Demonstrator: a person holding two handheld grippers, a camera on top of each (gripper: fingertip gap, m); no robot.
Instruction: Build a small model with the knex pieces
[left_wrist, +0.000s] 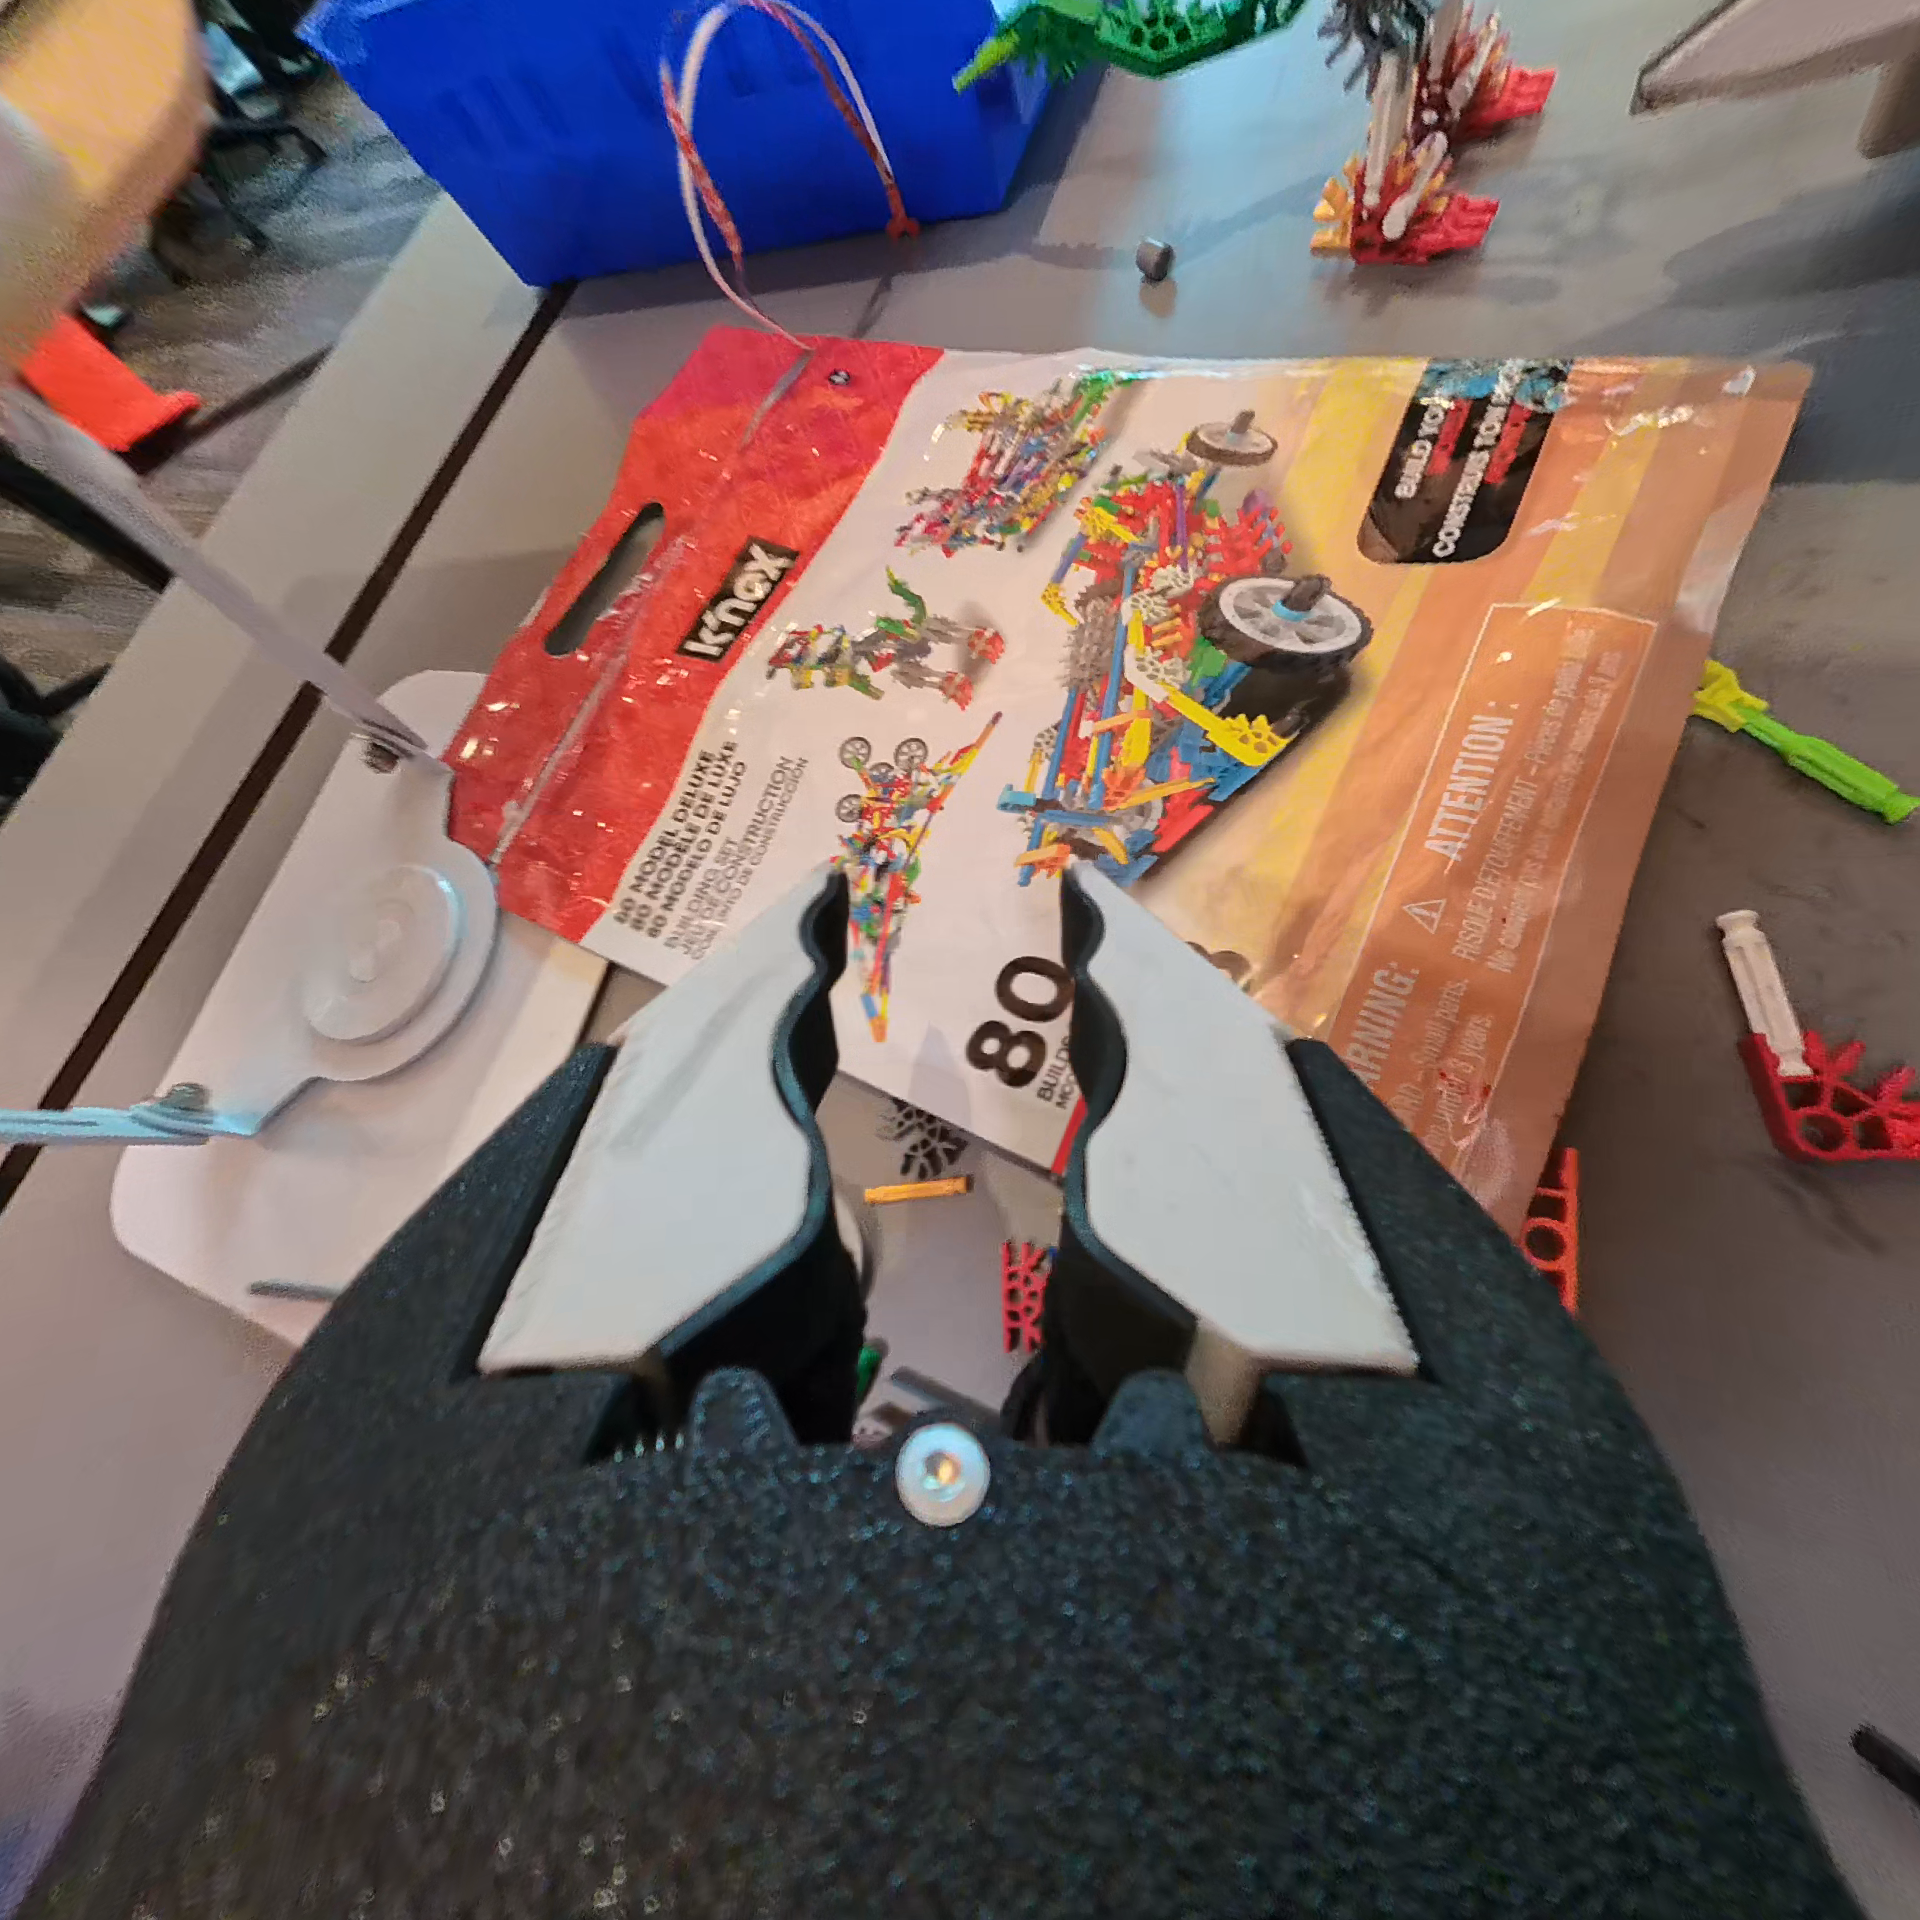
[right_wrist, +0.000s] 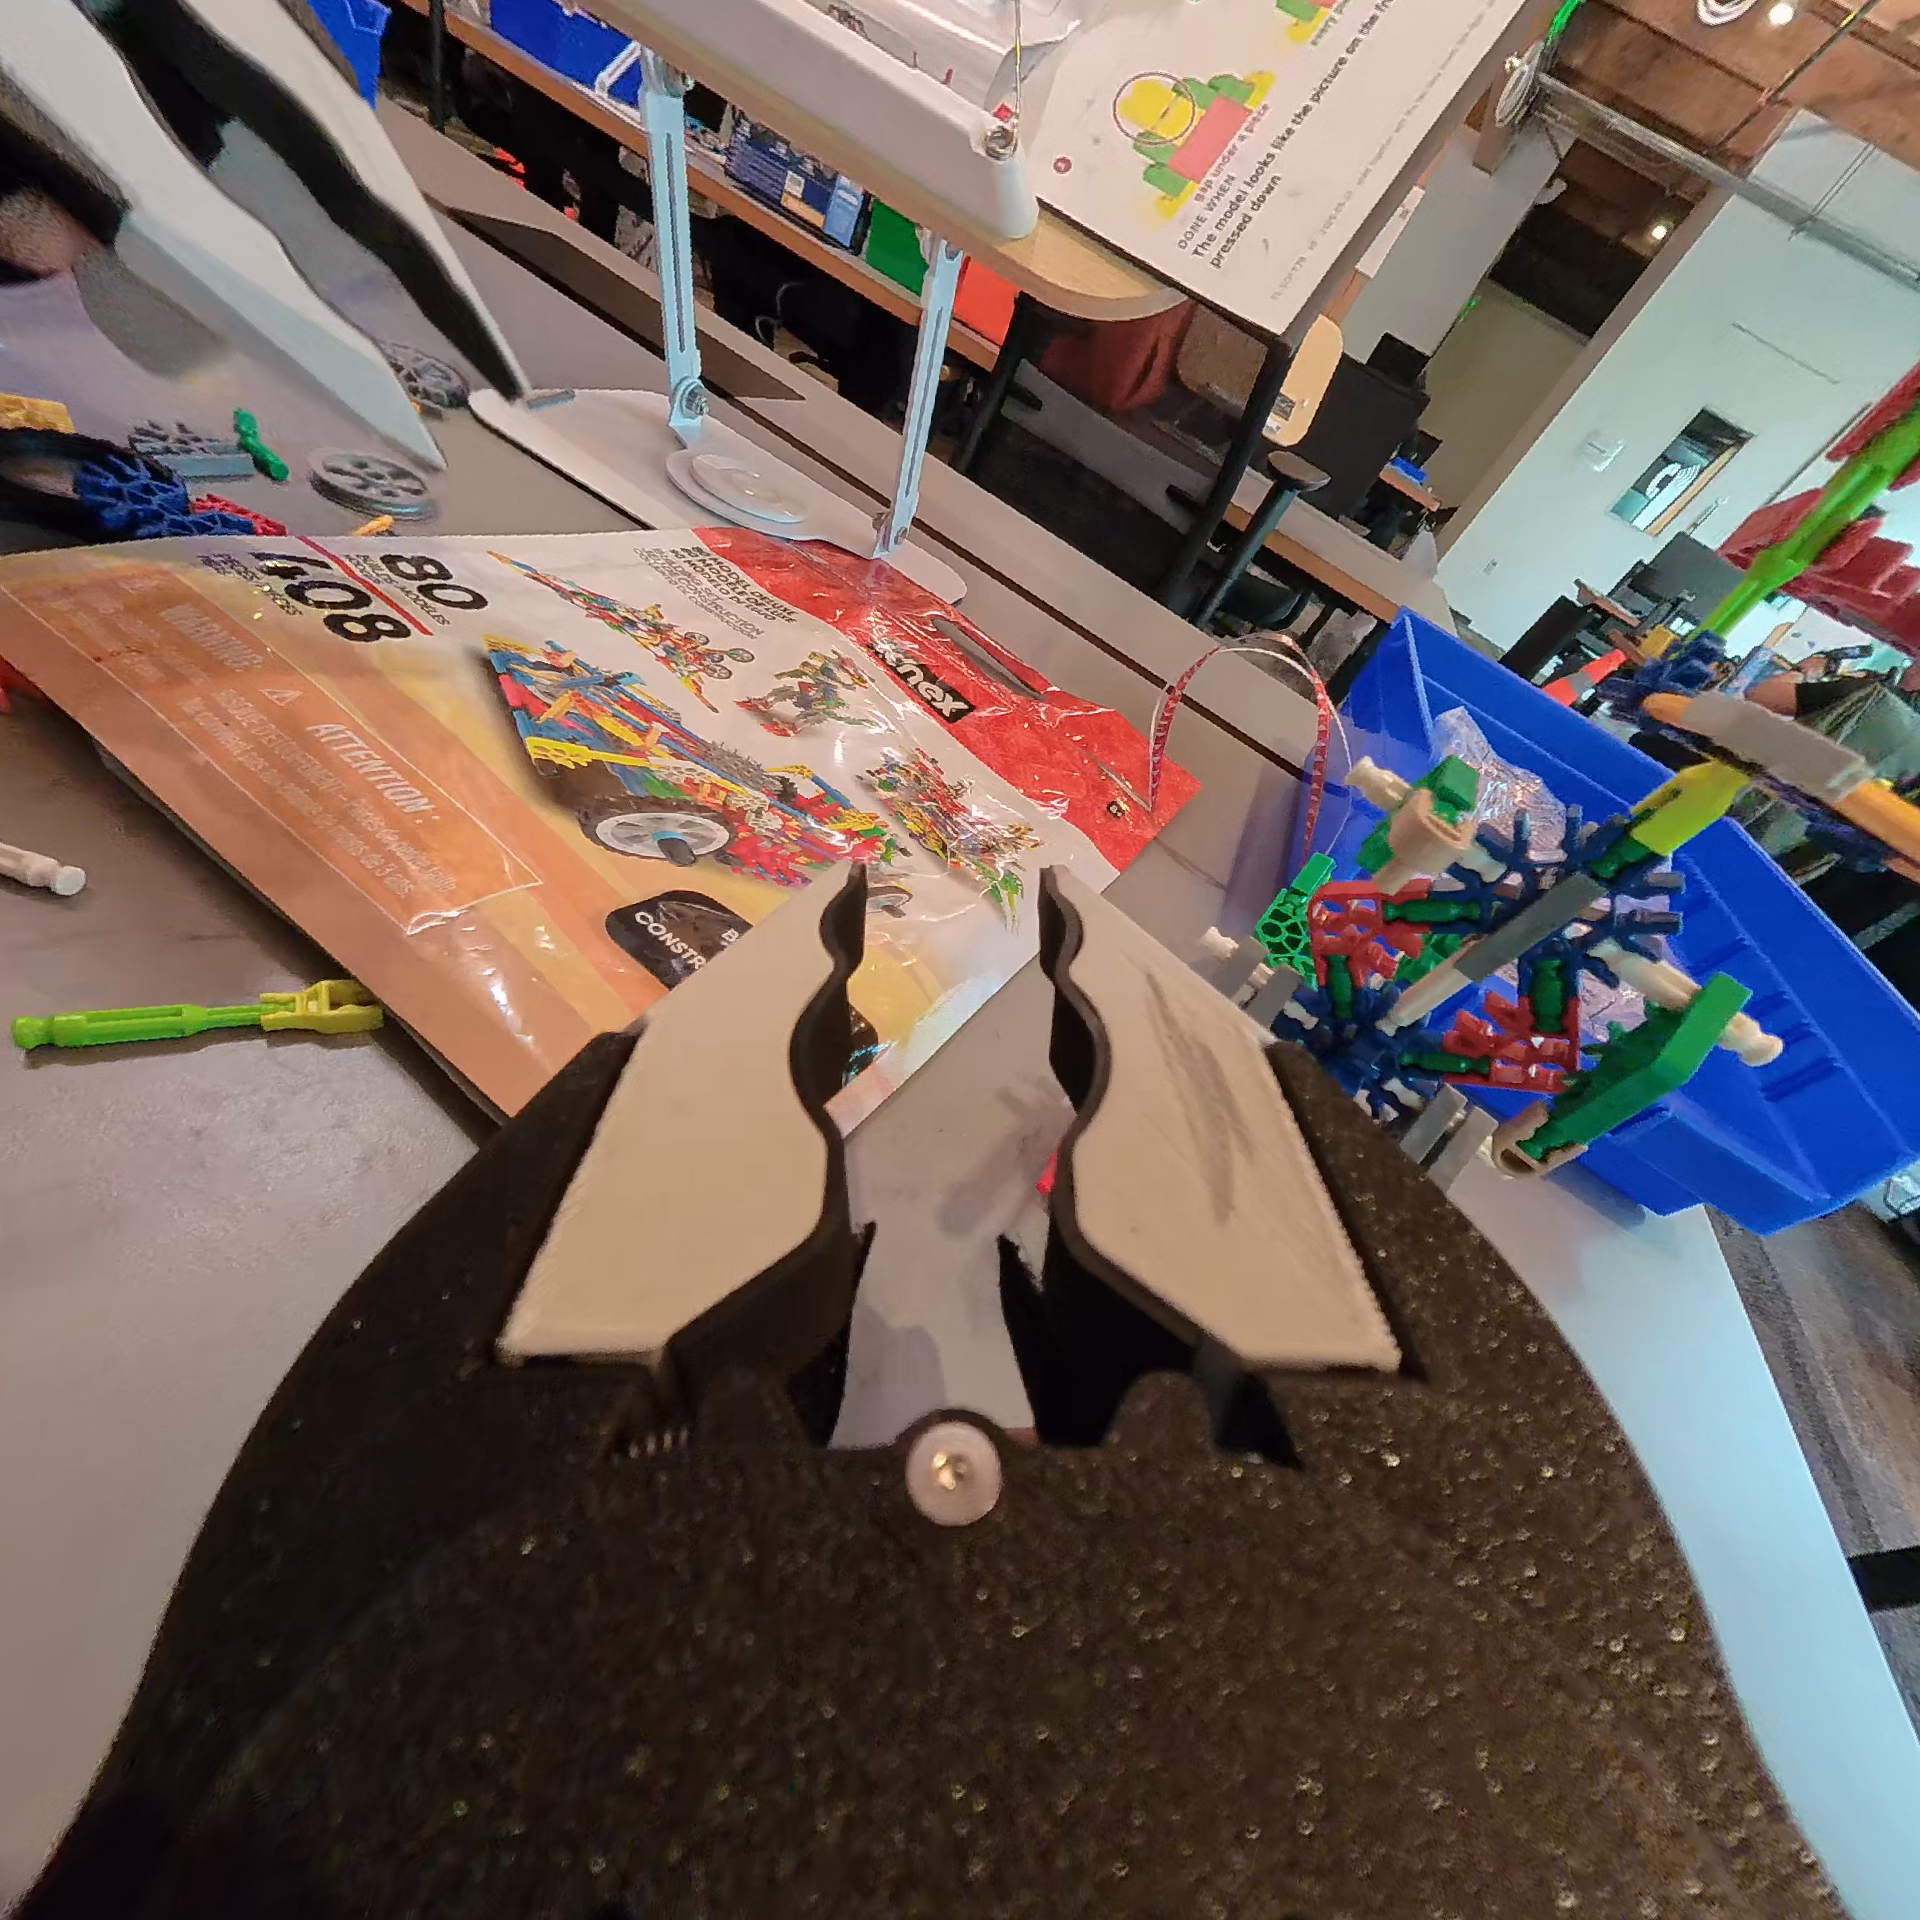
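Neither gripper holds anything: the left gripper (left_wrist: 945, 883) hangs released, jaws apart, over the flat construction-toy bag (left_wrist: 1143, 665). The right gripper (right_wrist: 951, 883), likewise released, hovers above that bag's corner. Right of it stand a rod-and-connector model (right_wrist: 1496, 966) and blue bin (right_wrist: 1787, 1049); a green rod (right_wrist: 197, 1018) lies left.

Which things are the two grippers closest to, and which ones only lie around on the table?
Closest: left gripper, open, over the printed toy-set bag; right gripper, open, over the same bag's edge.
Lying around: blue bin, lime-green rod, red connector with white rod, built rod model, white stand base.
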